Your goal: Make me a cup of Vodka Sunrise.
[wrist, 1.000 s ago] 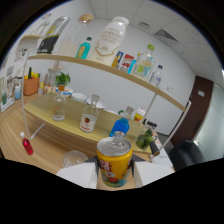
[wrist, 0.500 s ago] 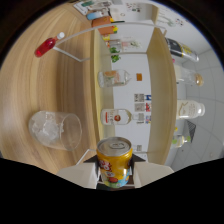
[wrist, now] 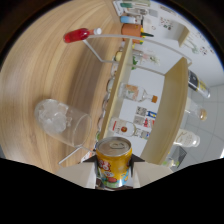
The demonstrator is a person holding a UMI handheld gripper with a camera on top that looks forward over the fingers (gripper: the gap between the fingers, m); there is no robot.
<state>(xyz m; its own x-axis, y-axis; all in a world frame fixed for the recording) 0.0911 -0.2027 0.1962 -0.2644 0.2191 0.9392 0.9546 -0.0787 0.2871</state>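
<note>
Gripping one yellow drink can [wrist: 114, 162] between both fingers, your hand-held gripper [wrist: 114, 175] is closed on its sides, with the can's silver top facing the camera. Just ahead and to one side of the can, one clear glass of ice [wrist: 61, 121] stands on the wooden bench [wrist: 45, 70]. Beyond it you have one red-filled bottle [wrist: 79, 35] on the bench and a two-tier wooden shelf [wrist: 120, 90] carrying several bottles, too crowded to count.

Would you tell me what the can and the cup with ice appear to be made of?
The can, held between the gripper fingers, looks like printed metal with a shiny silver lid. The cup looks like clear glass or plastic; ice shows through it.
</note>
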